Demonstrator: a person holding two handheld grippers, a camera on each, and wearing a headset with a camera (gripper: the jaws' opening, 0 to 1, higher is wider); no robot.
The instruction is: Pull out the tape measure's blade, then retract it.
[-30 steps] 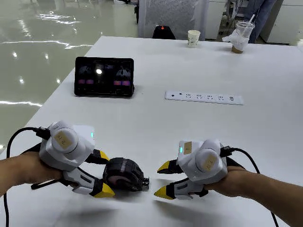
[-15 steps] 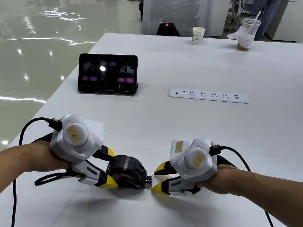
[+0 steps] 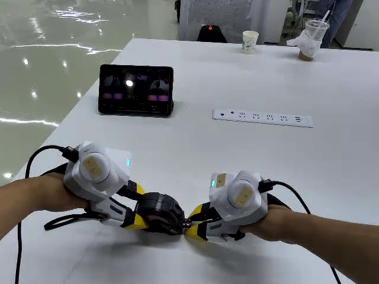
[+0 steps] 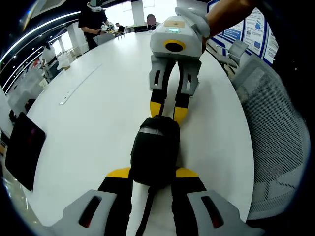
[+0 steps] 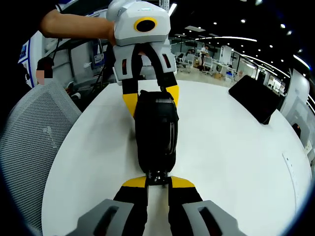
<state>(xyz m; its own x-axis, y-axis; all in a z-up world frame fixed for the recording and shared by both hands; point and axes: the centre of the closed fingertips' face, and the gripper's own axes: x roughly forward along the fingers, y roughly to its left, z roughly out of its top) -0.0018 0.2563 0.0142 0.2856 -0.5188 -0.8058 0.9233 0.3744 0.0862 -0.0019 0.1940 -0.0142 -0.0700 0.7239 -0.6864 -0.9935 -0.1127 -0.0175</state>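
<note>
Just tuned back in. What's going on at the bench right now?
A person is working a black tape measure on the white table with two handheld grippers. The left gripper clamps the tape measure's body across its sides. The right gripper faces it, its fingers pinched on the end hook at the mouth. No blade is drawn out yet, so the pull looks about to start.

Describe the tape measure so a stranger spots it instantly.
On the white table, look between the left gripper and right gripper. The tape measure is the round black case the left one clamps, unlike the flat black tablet farther back.
</note>
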